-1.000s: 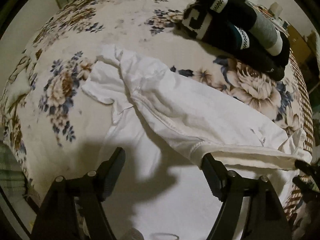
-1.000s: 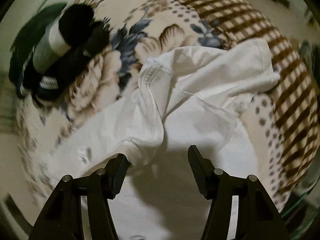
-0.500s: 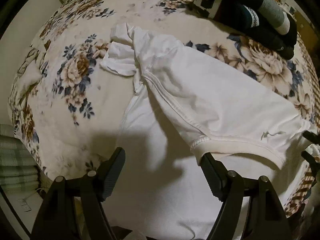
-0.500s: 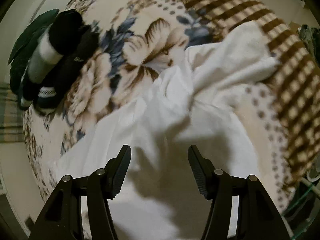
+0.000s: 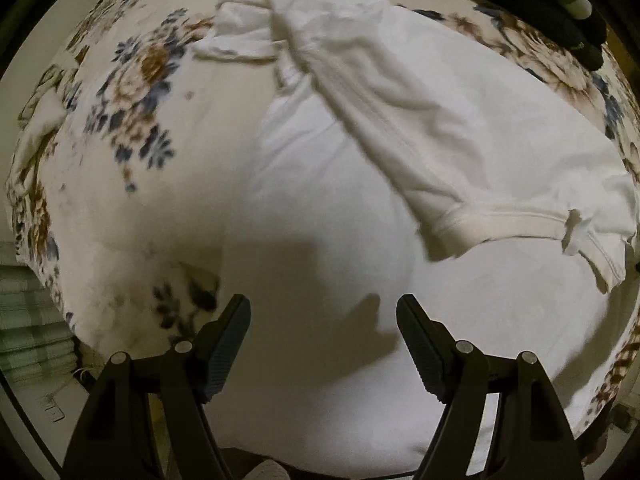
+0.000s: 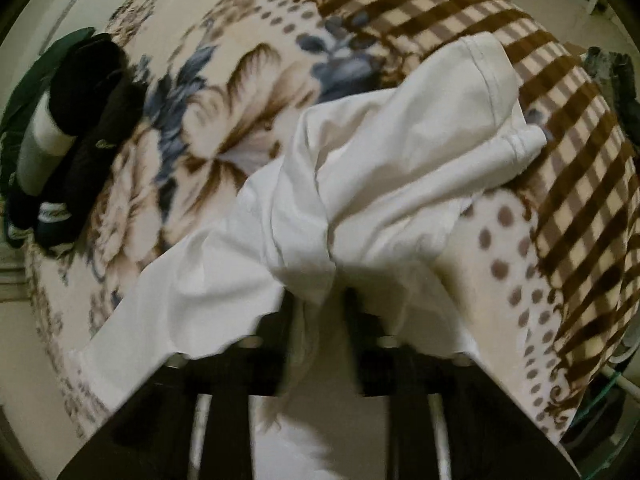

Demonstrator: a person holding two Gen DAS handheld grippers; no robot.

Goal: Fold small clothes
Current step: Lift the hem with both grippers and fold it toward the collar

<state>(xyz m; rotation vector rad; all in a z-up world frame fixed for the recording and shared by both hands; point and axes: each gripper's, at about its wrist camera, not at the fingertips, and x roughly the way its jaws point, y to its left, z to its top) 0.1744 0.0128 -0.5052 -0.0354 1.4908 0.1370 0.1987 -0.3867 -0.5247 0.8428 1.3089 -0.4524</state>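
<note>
A white T-shirt [image 5: 460, 128] lies on a floral blanket [image 5: 132, 92], one side folded over with its ribbed collar [image 5: 512, 222] showing. My left gripper [image 5: 324, 320] is open and empty, hovering over the shirt's near part. In the right wrist view my right gripper [image 6: 320, 296] is shut on a bunched fold of the same white shirt [image 6: 392, 168], and the cloth drapes over its fingers and hides their tips.
A pile of dark folded socks and clothes [image 6: 76, 136] lies at the far side, also seen in the left wrist view [image 5: 560, 8]. The blanket's brown checked border [image 6: 560, 128] runs along the right edge. A green checked cloth [image 5: 28, 320] lies beyond the left edge.
My right gripper has closed on the shirt, pinching a fold that now bunches over its fingers. My left gripper has moved closer over the shirt and stays open.
</note>
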